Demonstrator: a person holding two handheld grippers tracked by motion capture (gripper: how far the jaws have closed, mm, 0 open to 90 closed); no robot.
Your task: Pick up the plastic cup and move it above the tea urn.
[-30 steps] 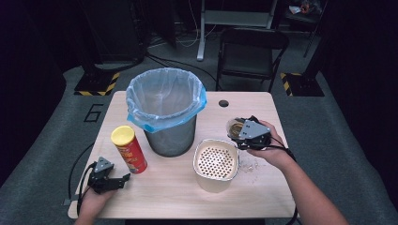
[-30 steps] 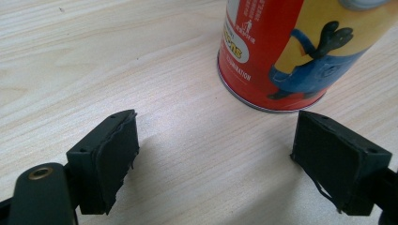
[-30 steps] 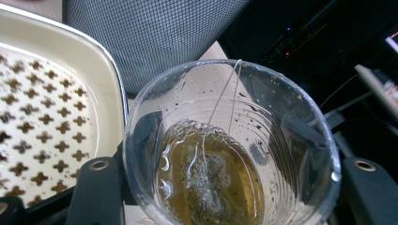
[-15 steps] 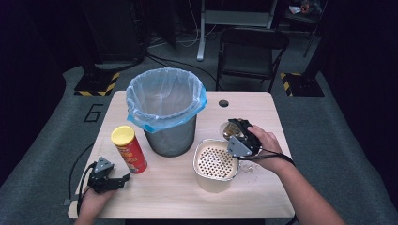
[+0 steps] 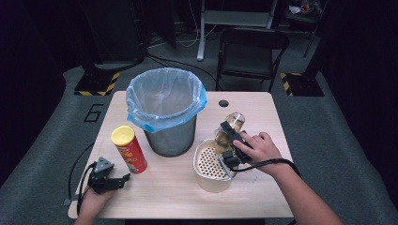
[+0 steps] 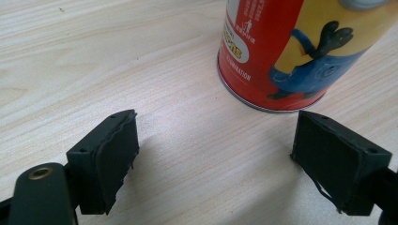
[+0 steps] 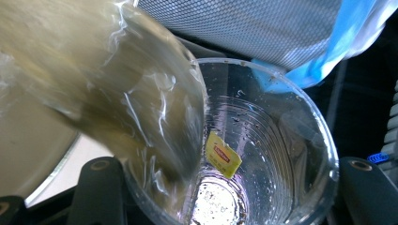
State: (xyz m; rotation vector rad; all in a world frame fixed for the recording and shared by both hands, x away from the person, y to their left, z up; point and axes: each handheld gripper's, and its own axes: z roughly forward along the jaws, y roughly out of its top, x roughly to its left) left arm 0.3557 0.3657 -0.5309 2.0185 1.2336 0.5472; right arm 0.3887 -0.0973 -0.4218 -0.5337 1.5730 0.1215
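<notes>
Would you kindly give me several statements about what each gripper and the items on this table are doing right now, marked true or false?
1. The right gripper holds a clear plastic cup tilted over the perforated strainer container. True.
2. The left gripper is clamped on the chips can. False: its jaws stand open on the table, short of the can.
3. The mesh trash bin is lined with a blue bag. True.
4. A yellow tea bag tag clings inside the cup. True.
5. The chips can lies on its side. False: it stands upright.
</notes>
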